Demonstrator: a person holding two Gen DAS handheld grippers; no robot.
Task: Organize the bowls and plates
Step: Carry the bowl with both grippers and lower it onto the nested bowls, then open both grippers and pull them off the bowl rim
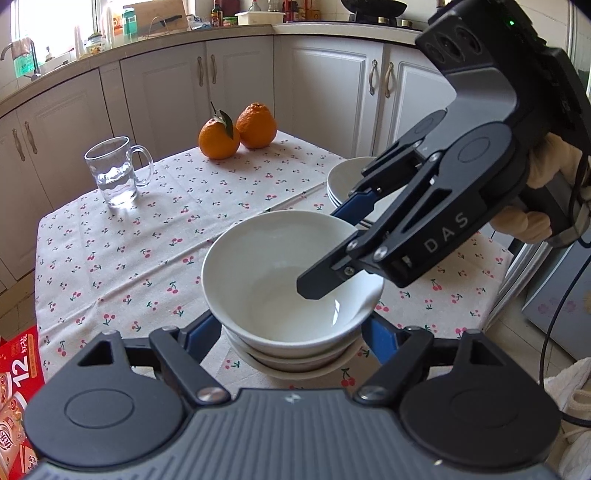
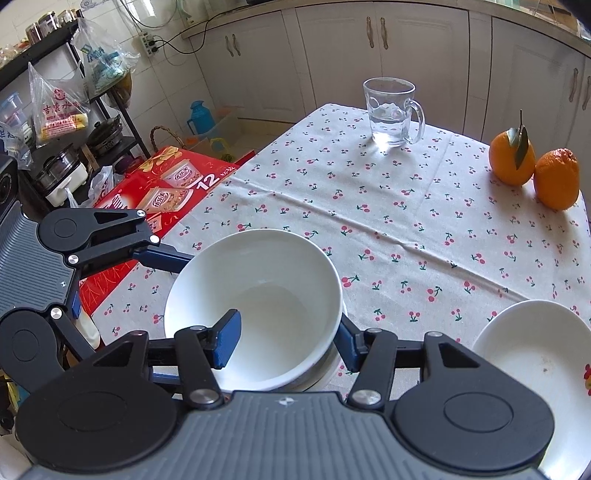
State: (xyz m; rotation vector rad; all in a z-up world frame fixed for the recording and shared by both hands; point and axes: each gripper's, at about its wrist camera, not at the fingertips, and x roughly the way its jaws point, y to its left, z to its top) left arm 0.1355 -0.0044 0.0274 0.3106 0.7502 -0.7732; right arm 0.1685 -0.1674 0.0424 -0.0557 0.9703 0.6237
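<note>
This is a home kitchen. White cabinet doors (image 1: 166, 85) with metal handles run under a worktop (image 1: 155, 35) crowded with bottles and jars, and a faucet (image 1: 22, 55) stands by the window. A small table wears a cherry-print tablecloth (image 2: 369, 229), with two oranges (image 1: 238, 129) and a glass mug (image 2: 393, 110). A black shelf rack (image 2: 55, 110) holds pots and what seem to be bagged groceries.

The round glazed ceramic bowl (image 1: 291, 273) is plain white, as is the stack of shallow ceramic plates (image 1: 345, 181); the cotton tablecloth (image 1: 155, 236) is cream with small red cherries on green stems; two dimpled oranges (image 1: 238, 131) are bright orange, one with a dark green leaf; the handled glass mug (image 1: 118, 171) is clear; the cardboard box (image 2: 162, 184) is red with gold print.
</note>
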